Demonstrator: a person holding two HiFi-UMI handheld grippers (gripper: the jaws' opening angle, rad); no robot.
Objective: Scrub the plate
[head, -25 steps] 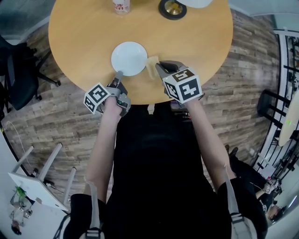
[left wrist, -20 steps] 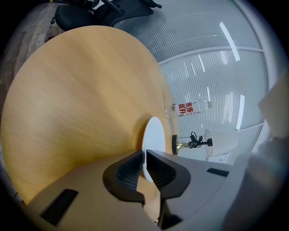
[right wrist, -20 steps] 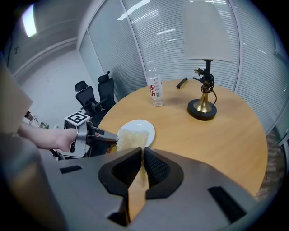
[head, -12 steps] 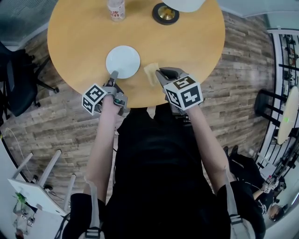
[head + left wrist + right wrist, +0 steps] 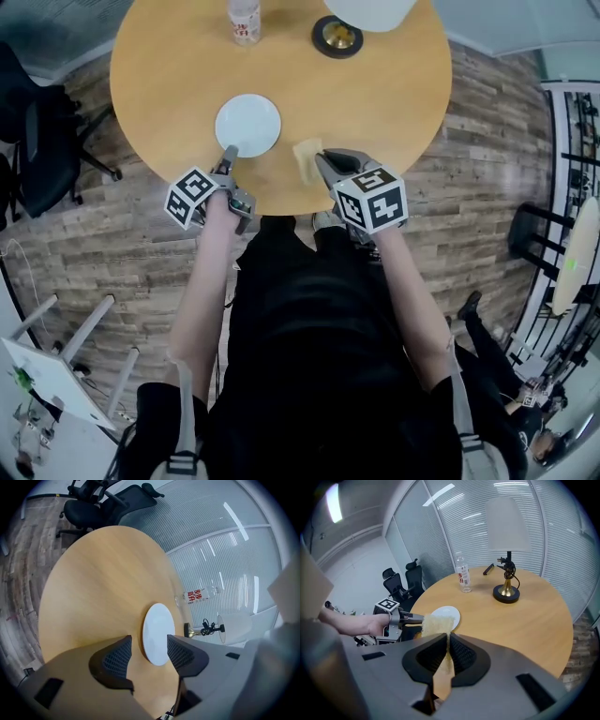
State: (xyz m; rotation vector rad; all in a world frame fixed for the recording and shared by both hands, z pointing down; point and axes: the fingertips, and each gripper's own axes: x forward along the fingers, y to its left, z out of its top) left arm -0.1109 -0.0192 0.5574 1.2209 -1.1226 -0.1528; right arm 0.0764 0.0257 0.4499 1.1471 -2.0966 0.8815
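I kept the white plate (image 5: 247, 125) as my reference: it lay flat on the round wooden table (image 5: 159, 75), towards the table edge nearest the person. The left gripper (image 5: 149, 656) sat just off the plate's near rim and pointed down at it. Its jaws had just been opening and stood wide apart with nothing pinched between them; only the plate's near edge showed through the gap beyond the pads. In the head view one left fingertip seemed to reach the rim, but I could not tell whether it touched. The right gripper (image 5: 446, 656) hovered to the right of the plate, near its rim, with its jaws clamped on a yellow sponge (image 5: 437, 624). The sponge stood on edge between the pads and stuck out past them towards the plate; in the right gripper view it covered part of the plate. On the far side of the plate a clear plastic bottle (image 5: 244, 19) with a red-printed label stood upright. To the right of that bottle was a table lamp (image 5: 507, 536) with a dark, brass-centred base and a white shade. Well to the plate's left, off the table, black office chairs (image 5: 108, 503) stood on the wood-plank floor (image 5: 487, 169).
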